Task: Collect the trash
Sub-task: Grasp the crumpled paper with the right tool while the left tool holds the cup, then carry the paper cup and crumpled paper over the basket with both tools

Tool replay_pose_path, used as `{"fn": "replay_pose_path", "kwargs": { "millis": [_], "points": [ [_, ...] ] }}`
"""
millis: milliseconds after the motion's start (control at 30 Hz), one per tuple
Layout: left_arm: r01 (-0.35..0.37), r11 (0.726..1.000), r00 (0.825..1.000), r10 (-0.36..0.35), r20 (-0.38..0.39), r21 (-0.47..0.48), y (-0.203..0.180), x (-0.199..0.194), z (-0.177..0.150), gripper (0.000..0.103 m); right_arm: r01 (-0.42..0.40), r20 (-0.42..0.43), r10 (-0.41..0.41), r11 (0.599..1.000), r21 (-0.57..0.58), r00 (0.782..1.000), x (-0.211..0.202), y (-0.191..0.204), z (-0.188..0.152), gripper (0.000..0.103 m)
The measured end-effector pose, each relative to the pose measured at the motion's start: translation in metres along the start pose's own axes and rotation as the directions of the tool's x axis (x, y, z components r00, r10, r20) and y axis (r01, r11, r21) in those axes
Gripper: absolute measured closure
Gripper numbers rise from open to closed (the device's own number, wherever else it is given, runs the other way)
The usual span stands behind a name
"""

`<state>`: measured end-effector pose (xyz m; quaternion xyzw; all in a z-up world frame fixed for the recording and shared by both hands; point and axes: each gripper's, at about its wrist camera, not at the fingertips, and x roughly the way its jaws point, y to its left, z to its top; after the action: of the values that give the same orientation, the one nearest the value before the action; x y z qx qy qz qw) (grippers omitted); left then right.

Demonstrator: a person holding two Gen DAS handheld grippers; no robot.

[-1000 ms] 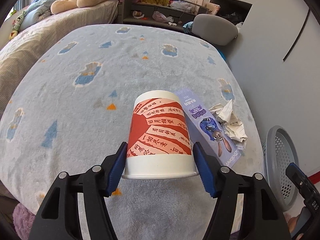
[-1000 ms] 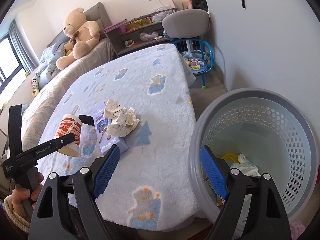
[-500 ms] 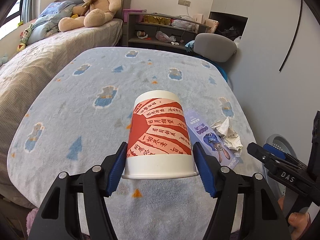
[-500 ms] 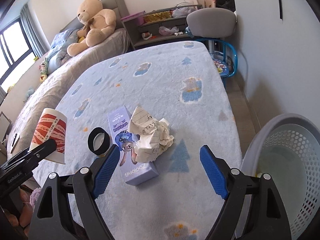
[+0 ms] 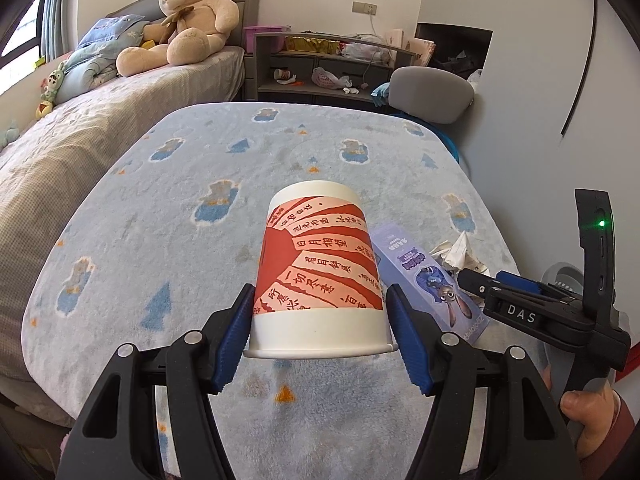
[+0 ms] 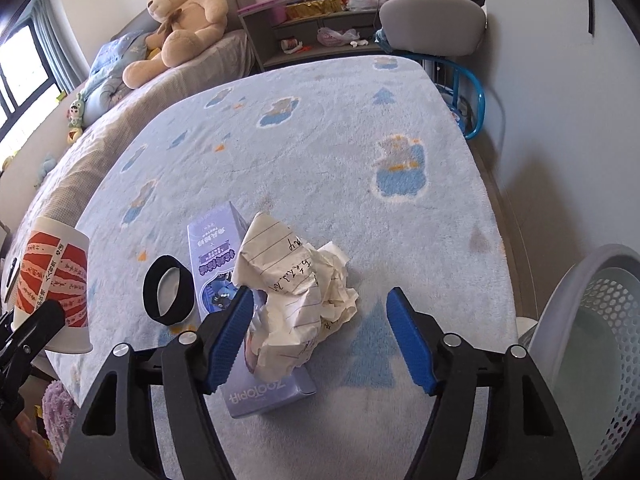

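Note:
My left gripper (image 5: 320,336) is shut on a red-and-white paper cup (image 5: 318,276), held upside down above the blue blanket (image 5: 200,184); the cup also shows in the right wrist view (image 6: 52,284). My right gripper (image 6: 320,336) is open, its jaws on either side of a crumpled lined paper ball (image 6: 296,296) that lies on a purple Zootopia box (image 6: 256,388). The box (image 5: 432,280) and paper (image 5: 456,256) lie right of the cup. The right gripper's body (image 5: 532,316) shows at the right edge.
A black ring (image 6: 168,296) lies on the blanket left of the box. A grey perforated trash basket (image 6: 592,352) stands on the floor at the right. A grey chair (image 6: 432,28), shelves and a bed with a teddy bear (image 6: 180,16) stand beyond.
My left gripper has lifted the cup up and back from the blanket. My right gripper has swung left from the basket to the paper ball and closed in on it.

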<state>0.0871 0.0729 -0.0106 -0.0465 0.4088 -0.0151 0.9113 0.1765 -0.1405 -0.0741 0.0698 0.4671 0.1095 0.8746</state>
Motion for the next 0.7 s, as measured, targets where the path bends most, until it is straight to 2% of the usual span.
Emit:
{"fn": "replay_pose_path", "kwargs": {
  "millis": [33, 133, 200, 700],
  "points": [
    [0.000, 1.000, 1.000, 0.000, -0.001, 0.000, 0.000, 0.001, 0.000, 0.039, -0.001, -0.002, 0.001, 1.000, -0.005, 1.000, 0.001, 0.001, 0.000, 0.043],
    [0.000, 1.000, 1.000, 0.000, -0.006, 0.000, 0.000, 0.002, 0.000, 0.039, -0.010, -0.003, 0.010, 1.000, -0.018, 1.000, 0.001, 0.002, 0.001, 0.058],
    [-0.001, 1.000, 1.000, 0.001, -0.007, 0.002, -0.001, 0.003, -0.001, 0.039, -0.016, -0.005, 0.015, 0.999, -0.030, 1.000, 0.001, 0.004, 0.001, 0.075],
    [-0.003, 0.999, 1.000, 0.003, 0.003, 0.037, -0.018, -0.003, -0.006, 0.039, 0.097, 0.105, -0.086, 0.990, -0.102, 0.991, -0.042, 0.010, -0.015, 0.075]
  ]
}}
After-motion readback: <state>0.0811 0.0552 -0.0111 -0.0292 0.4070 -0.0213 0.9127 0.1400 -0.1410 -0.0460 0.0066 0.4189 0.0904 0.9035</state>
